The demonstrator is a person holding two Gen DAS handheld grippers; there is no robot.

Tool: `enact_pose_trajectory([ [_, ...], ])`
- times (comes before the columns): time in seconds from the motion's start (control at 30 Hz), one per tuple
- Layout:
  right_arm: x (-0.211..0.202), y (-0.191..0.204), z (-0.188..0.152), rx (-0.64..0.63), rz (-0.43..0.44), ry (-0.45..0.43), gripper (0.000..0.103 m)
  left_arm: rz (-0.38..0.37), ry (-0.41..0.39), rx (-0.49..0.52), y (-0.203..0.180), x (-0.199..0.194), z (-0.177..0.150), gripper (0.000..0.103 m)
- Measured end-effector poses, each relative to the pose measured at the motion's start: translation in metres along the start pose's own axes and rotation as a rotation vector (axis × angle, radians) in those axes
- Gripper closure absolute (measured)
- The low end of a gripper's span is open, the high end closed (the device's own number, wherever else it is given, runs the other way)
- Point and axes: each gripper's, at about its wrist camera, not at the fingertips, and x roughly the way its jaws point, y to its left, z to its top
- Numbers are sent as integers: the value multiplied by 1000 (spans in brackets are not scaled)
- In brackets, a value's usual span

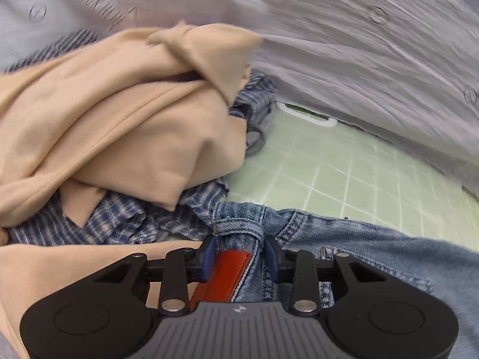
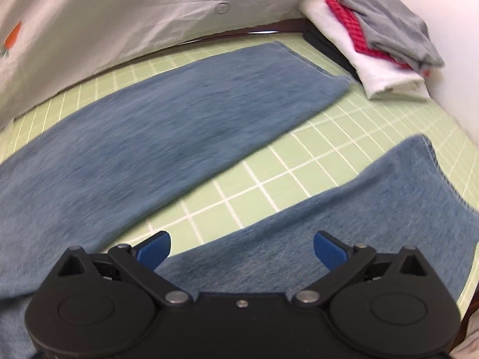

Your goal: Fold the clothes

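Note:
A pair of light blue jeans (image 1: 359, 245) lies on a green gridded mat (image 1: 344, 173). My left gripper (image 1: 239, 257) is shut on the jeans' waistband, where a red leather patch (image 1: 221, 278) shows between the blue fingers. In the right wrist view the two legs of the jeans (image 2: 167, 131) spread flat and apart across the mat (image 2: 269, 173). My right gripper (image 2: 241, 248) hovers open just above the nearer leg (image 2: 344, 218), with nothing between its blue pads.
A heap of unfolded clothes sits left of the waistband: a beige garment (image 1: 119, 113) over a blue plaid shirt (image 1: 128, 218). A pale crumpled sheet (image 1: 359, 45) backs the mat. Folded grey, red and white clothes (image 2: 383, 39) are stacked at the far right corner.

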Motion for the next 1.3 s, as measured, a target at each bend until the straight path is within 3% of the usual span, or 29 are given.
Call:
enact_pose_trajectory([
  [0.07,4,-9,1,58,19,8,0,16,12,42,-5,-5,2,55],
  [0.2,4,-22,-3,141,55,-2,0,9,-9,67,-15,-41,-6,22],
  [0.33,0,-33,-11,139,77,-26,0,-33,-27,71,-28,-88,-27,10],
  [0.47,-3,-52,-23,136,110,-30,0,-53,-2,116,-49,-122,-66,8],
  [0.7,-7,-110,-49,161,171,-43,0,-98,112,133,-81,-166,-155,4],
  [0.93,-7,-185,-49,179,166,-72,0,-109,211,140,-116,-202,-238,4],
  [1.2,-3,-271,-40,224,156,-96,0,-72,219,65,-136,-239,-288,4],
  [1.3,-1,-284,-43,240,177,-79,0,-62,232,53,-146,-247,-304,4],
])
